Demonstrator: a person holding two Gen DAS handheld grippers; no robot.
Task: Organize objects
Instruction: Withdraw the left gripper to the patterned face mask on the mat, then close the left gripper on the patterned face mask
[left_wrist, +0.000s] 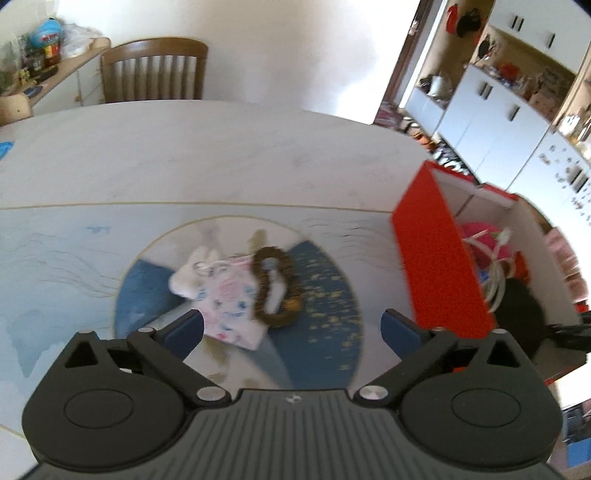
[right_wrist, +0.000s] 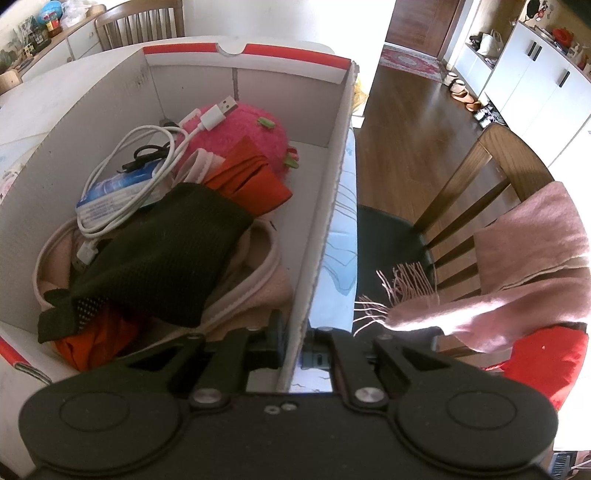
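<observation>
Nearest the left wrist lens: left gripper, blue pads spread wide, nothing between them. Hovering above the printed table mat, tilted down toward a small cluster just ahead.

Cluster, left wrist view: floral pouch lying flat on the blue disc of the mat; white plush keychain touching its far-left corner; brown bead bracelet resting along its right edge, partly on the pouch. Bracelet loop elongated, long axis running roughly away from the camera, so across the line between the pads. Cluster slightly left of gripper centre, nearer the left pad.

Red-and-white cardboard box just right of the cluster, open top, red side wall facing the gripper.

Right wrist view: right gripper clamped on the near wall of the box, one finger inside, one outside; evidently steadying it. Contents: white USB cable, pink plush, dark knit cloth, orange fabric.

Judgement: left hand free and nearer the cluster; next likely a descent onto the bracelet or pouch, then a carry rightward over the red wall.
</observation>
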